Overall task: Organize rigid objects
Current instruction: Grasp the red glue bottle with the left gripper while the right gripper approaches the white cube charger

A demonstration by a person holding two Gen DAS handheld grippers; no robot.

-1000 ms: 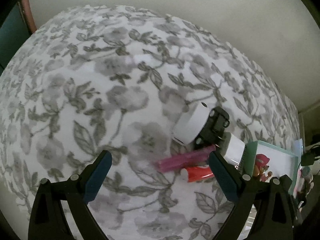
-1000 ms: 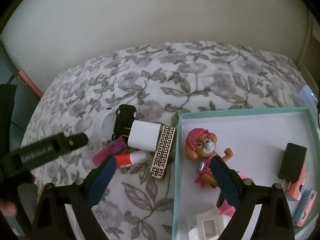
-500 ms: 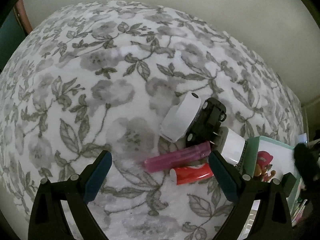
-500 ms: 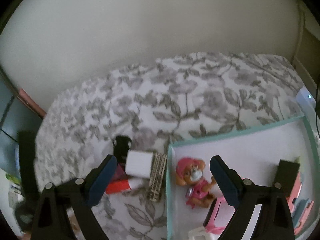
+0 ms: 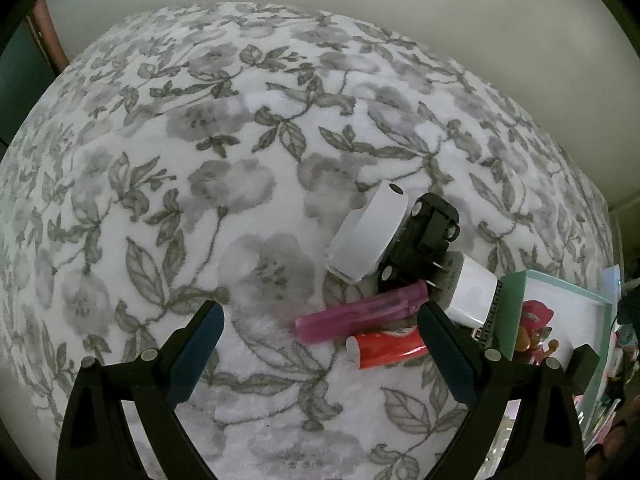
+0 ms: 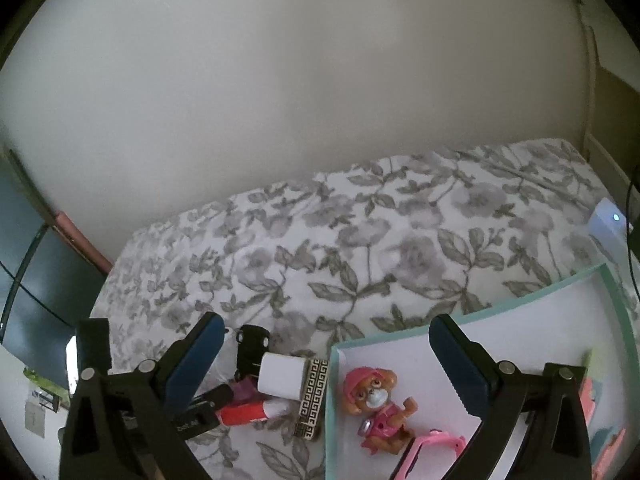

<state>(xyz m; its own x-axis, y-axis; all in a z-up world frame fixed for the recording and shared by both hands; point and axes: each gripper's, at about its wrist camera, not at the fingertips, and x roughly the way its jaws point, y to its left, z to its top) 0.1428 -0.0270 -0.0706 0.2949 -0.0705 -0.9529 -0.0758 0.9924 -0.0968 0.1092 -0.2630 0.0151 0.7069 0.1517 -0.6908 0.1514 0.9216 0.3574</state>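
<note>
We see a shallow teal-rimmed box [image 6: 532, 292] with a white floor lying on a bed [image 6: 360, 240] covered in a grey floral blanket. Inside the box a toy pup in a pink hat [image 6: 374, 398] lies on its back near the left wall, with a pink strap-like piece [image 6: 436, 446] just below it; more pink and pale items sit at the box's far right edge, too cut off for us to tell what they are. Outside the box, just beside its left wall, a cluster waits on the blanket: a gold-and-black patterned bar [image 6: 311, 398] touching the wall, a white charger plug [image 5: 470, 288], a black toy car [image 5: 424, 240], a white rounded case [image 5: 370, 234] leaning against the car, a purple tube [image 5: 360, 314] and a red tube with a white cap [image 5: 386, 350] lying side by side. Our left gripper [image 5: 318, 344] hovers above this cluster pointing steeply down, its fingers wide apart with nothing between them; the purple and red tubes lie near its right finger. Our right gripper [image 6: 326, 360] hangs over the box's left wall, its fingers having just been opening, now spread fully and holding nothing.
</note>
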